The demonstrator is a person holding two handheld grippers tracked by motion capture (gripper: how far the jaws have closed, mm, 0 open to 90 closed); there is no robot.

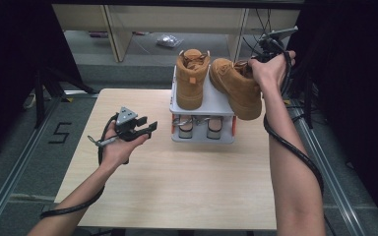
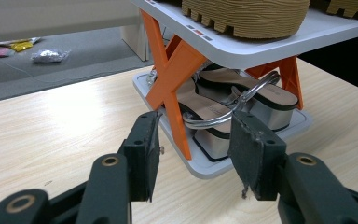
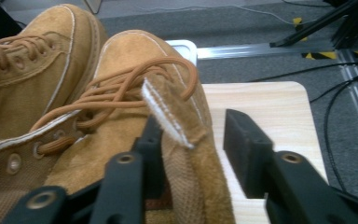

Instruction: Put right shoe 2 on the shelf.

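A person's right tongs [image 3: 186, 140] stand spread around the collar of a tan suede boot [image 1: 236, 86], their pads off it, as it settles crookedly on the top tier of a white shoe rack [image 1: 216, 101], overhanging the right edge beside its upright twin [image 1: 192, 78]. Squaring it up likely calls for a nudge inward until the ridged sole sits fully on the shelf. The left tongs [image 1: 145, 129] hover half-spread and empty above the pale wood desk [image 1: 177, 182]; metal-strapped sandals [image 2: 223, 112] fill the tier below.
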